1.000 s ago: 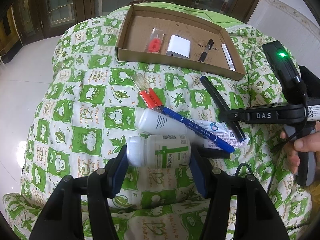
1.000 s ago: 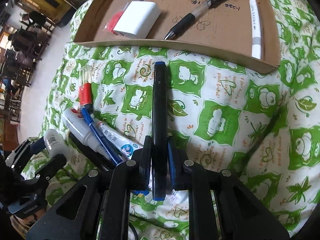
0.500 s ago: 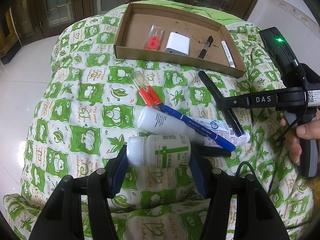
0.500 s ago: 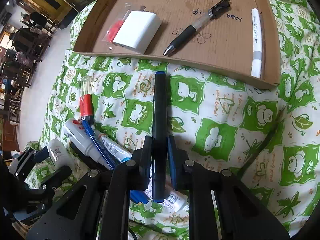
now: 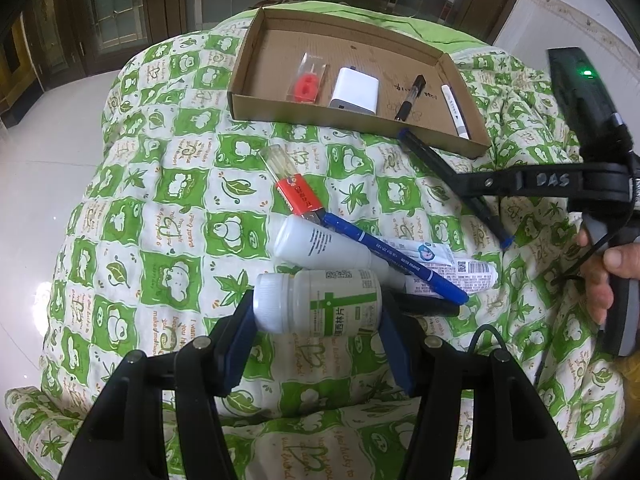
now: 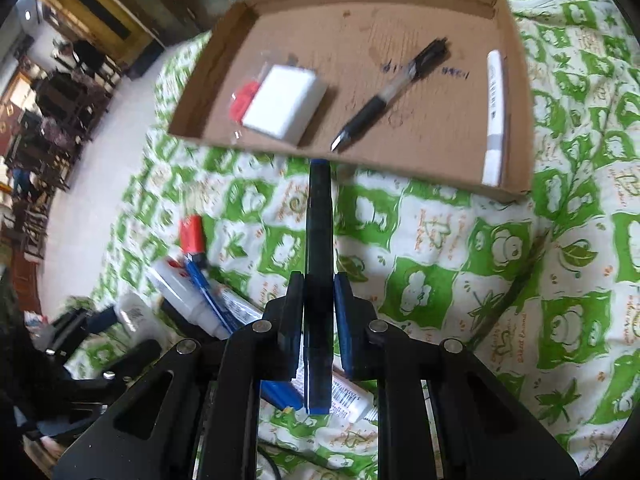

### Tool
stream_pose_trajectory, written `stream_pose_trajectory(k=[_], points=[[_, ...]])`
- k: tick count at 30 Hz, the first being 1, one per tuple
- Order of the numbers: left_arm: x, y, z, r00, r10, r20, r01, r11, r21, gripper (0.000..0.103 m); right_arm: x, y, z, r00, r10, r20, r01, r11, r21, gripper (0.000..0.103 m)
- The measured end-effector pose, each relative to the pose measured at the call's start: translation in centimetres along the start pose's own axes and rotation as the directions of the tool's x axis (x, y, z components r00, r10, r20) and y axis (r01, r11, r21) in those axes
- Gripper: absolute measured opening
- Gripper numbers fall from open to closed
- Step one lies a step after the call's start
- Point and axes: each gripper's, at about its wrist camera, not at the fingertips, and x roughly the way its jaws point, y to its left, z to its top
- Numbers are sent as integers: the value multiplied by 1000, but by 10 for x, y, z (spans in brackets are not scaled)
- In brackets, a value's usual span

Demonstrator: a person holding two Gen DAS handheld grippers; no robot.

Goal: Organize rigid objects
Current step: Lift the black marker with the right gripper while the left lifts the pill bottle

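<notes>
My left gripper (image 5: pixel 318 320) is shut on a white pill bottle (image 5: pixel 320 307) with a green cross label, held sideways above the quilt. My right gripper (image 6: pixel 318 300) is shut on a long dark blue marker (image 6: pixel 319 248), lifted, its tip near the front wall of the cardboard tray (image 6: pixel 440 168). The marker (image 5: pixel 432 160) and tray (image 5: pixel 280 110) also show in the left wrist view. The tray holds a white charger (image 5: pixel 355 90), a red packet (image 5: pixel 307 84), a black pen (image 5: pixel 410 96) and a white marker (image 5: pixel 455 110).
On the green-and-white quilt (image 5: pixel 160 208) lie a red-capped tube (image 5: pixel 294 188), a white bottle (image 5: pixel 320 242), a blue pen (image 5: pixel 396 258), a toothpaste tube (image 5: pixel 460 268) and a black object (image 5: pixel 428 307). White floor (image 5: pixel 40 160) lies left of the bed.
My right gripper has lifted the dark marker and carried it toward the tray's front wall. My left gripper has risen a little with the pill bottle.
</notes>
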Motion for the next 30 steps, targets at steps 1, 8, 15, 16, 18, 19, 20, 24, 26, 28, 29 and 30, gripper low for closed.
stream_pose_trajectory(k=[1, 8, 15, 16, 18, 19, 20, 24, 26, 28, 29, 30], points=[[0, 1, 1, 1000, -3, 0, 3, 1000, -3, 58, -4, -2, 0, 1000, 7, 12, -8, 1000, 7, 14], [-5, 4, 11, 1000, -10, 2, 11, 1000, -24, 58, -24, -13, 1, 996, 61, 68, -64, 997, 46, 14], [-14, 3, 30, 999, -11, 36, 11, 1000, -10, 58, -39, -15, 0, 991, 94, 100, -100, 993, 54, 14], [-15, 4, 33, 999, -13, 38, 13, 1000, -9, 58, -41, -14, 0, 990, 97, 104, -103, 993, 54, 14], [-17, 4, 37, 999, -14, 42, 15, 1000, -7, 58, -45, -13, 0, 988, 106, 114, -113, 992, 54, 14], [-17, 4, 39, 999, -15, 43, 15, 1000, -7, 58, -47, -13, 0, 987, 110, 119, -117, 992, 54, 14], [-17, 4, 42, 999, -15, 44, 15, 1000, -6, 58, -50, -13, 1, 985, 113, 127, -121, 991, 56, 14], [-15, 5, 49, 999, -16, 43, 16, 1000, -5, 58, -60, -18, 3, 981, 113, 157, -125, 990, 68, 14], [-14, 6, 52, 999, -13, 41, 13, 1000, 0, 58, -66, -23, 6, 980, 105, 172, -120, 989, 81, 14], [-13, 7, 57, 999, -9, 39, 9, 1000, 5, 58, -69, -29, 8, 979, 96, 180, -114, 989, 95, 14], [-12, 7, 59, 999, -8, 39, 8, 1000, 7, 58, -71, -33, 10, 980, 82, 183, -102, 989, 105, 14], [-12, 7, 62, 999, -7, 39, 6, 1000, 9, 58, -72, -36, 12, 981, 69, 184, -90, 990, 111, 14]])
